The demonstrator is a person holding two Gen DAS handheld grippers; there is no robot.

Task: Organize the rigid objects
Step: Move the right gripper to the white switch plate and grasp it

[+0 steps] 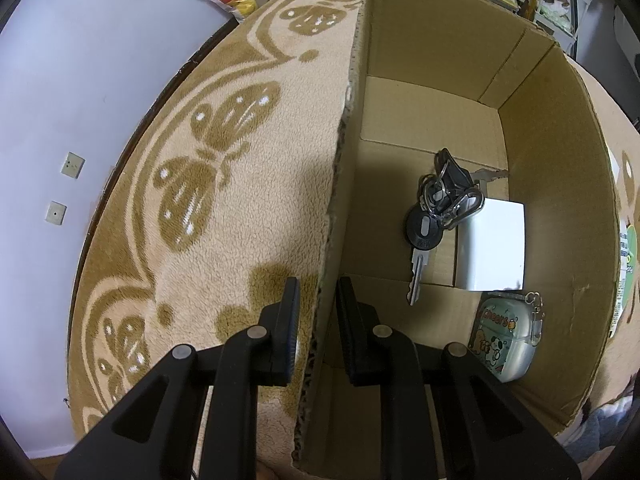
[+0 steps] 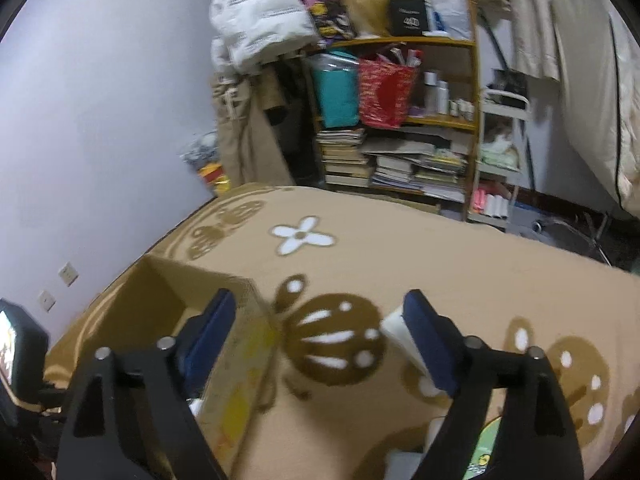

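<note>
An open cardboard box (image 1: 560, 184) stands on a butterfly-patterned blanket (image 1: 224, 208). Inside lie a bunch of keys (image 1: 438, 208), a white rectangular block (image 1: 494, 246) and a pale green earbud case with a cartoon print (image 1: 504, 340). My left gripper (image 1: 318, 292) is shut on the box's left wall, one finger outside and one inside. In the right wrist view the box (image 2: 236, 344) is at the lower left. My right gripper (image 2: 320, 308) is open and empty above the blanket, with a white object (image 2: 396, 334) just behind its right finger.
A wall (image 1: 60, 100) with two sockets borders the blanket on the left. A cluttered bookshelf (image 2: 400, 120) stands beyond the blanket's far edge. A green and white item (image 2: 484, 448) lies near the right gripper's base. A small screen device (image 2: 16, 344) sits at the far left.
</note>
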